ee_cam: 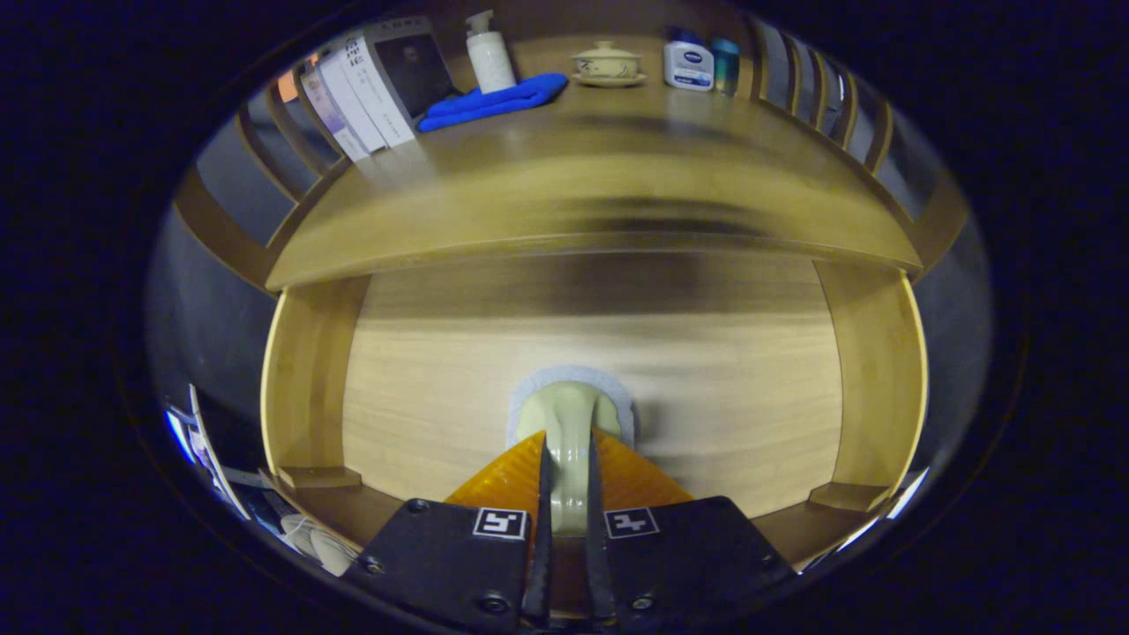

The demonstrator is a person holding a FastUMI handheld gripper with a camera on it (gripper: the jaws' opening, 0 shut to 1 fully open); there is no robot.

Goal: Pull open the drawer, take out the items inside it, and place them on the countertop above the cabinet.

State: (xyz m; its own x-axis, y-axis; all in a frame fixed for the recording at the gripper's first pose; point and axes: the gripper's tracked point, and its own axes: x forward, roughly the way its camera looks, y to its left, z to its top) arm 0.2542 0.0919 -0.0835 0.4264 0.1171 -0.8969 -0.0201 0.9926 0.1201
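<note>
— Two fingers of the gripper (565, 459), what are they doing?
— Pinching the pale handle (569, 432) on the drawer (706, 379) front, one on each side.
— And on the countertop (600, 168)?
— Books (370, 84), a blue cloth (492, 100), a pump bottle (489, 53), a lidded cup (607, 63).

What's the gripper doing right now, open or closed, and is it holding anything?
Gripper: closed on the pale drawer handle, a finger pressing each side of it.

Countertop (617, 168) front apparently bare, back crowded by books (357, 93), blue cloth (494, 99), pump bottle (490, 53), lidded cup (607, 63), jars (688, 66), gripper (566, 441) fingers clamped on drawer handle (569, 419)
</note>
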